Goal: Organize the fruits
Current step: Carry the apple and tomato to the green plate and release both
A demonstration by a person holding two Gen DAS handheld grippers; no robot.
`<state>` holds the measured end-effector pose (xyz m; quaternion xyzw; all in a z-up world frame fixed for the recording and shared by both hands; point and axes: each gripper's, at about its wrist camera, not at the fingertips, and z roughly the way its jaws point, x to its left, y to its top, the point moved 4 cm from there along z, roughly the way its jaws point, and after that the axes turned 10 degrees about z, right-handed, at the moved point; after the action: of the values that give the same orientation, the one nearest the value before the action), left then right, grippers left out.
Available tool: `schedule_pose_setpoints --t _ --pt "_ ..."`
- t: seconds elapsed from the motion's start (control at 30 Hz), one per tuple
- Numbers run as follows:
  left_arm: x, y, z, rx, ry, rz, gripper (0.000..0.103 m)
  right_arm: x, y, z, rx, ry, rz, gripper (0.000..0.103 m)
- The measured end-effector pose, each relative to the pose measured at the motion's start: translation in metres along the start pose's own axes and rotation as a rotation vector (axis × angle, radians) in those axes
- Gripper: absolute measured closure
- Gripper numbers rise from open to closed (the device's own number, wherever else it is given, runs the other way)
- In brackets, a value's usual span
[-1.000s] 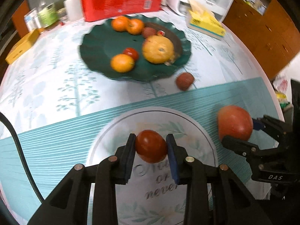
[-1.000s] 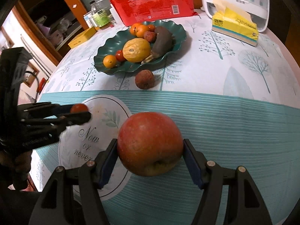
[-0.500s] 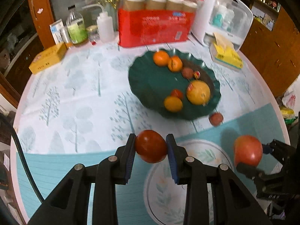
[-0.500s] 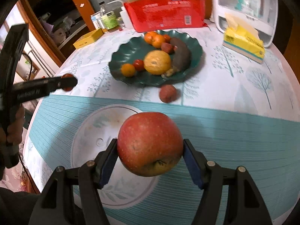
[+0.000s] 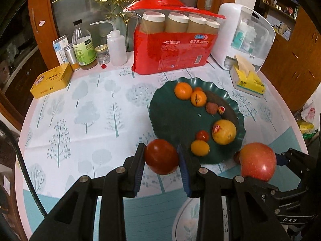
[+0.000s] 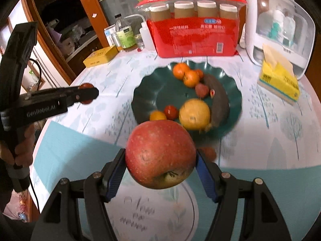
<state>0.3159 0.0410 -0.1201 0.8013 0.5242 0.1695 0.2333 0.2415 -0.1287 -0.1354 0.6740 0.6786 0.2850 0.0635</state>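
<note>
Along the far edge of the worktop [image 5: 96, 108] stands a red pack of paper cups [image 5: 174, 40], with a white cabinet-like appliance [image 5: 244, 38] at its right. Near the far right edge lies a yellow tissue pack [image 5: 247, 80]. Left of the red pack stand a white squeeze bottle [image 5: 116, 48], a small jar [image 5: 102, 54] and a green-labelled bottle [image 5: 83, 46]; a yellow tin [image 5: 52, 80] lies near the far left edge

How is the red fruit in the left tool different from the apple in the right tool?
The small red fruit is smooth, dark and glossy; the apple is paler red with speckles and yellowish streaks. The small red fruit looks smaller than the apple, and the left tool is spread less than the right tool. The apple shows a brownish dimple underneath; the small red fruit shows none. Both are round, red and held above the table.
</note>
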Motion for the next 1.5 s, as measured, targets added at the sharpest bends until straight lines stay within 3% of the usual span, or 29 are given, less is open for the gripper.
schedule_pose_setpoints --t 0.43,0.87,1.1,1.27,1.5 --pt "0.013 0.033 0.036 -0.027 -0.037 -0.017 0.072 -0.007 0.072 0.023 -0.099 -0.059 0.051 0.035" --pt "0.001 0.025 0.086 0.007 -0.15 -0.047 0.072 -0.017 0.075 0.06 -0.109 -0.085 0.007 0.035" --pt "0.001 0.022 0.092 0.04 -0.144 -0.058 0.071 -0.018 0.073 0.067 -0.115 -0.096 0.006 0.035" --pt "0.01 0.024 0.082 0.031 -0.124 -0.089 0.053 -0.016 0.074 0.061 -0.138 -0.11 -0.008 0.031" --pt "0.013 0.02 0.058 0.026 -0.097 -0.1 0.046 -0.032 0.072 0.041 -0.155 -0.119 0.085 0.03"
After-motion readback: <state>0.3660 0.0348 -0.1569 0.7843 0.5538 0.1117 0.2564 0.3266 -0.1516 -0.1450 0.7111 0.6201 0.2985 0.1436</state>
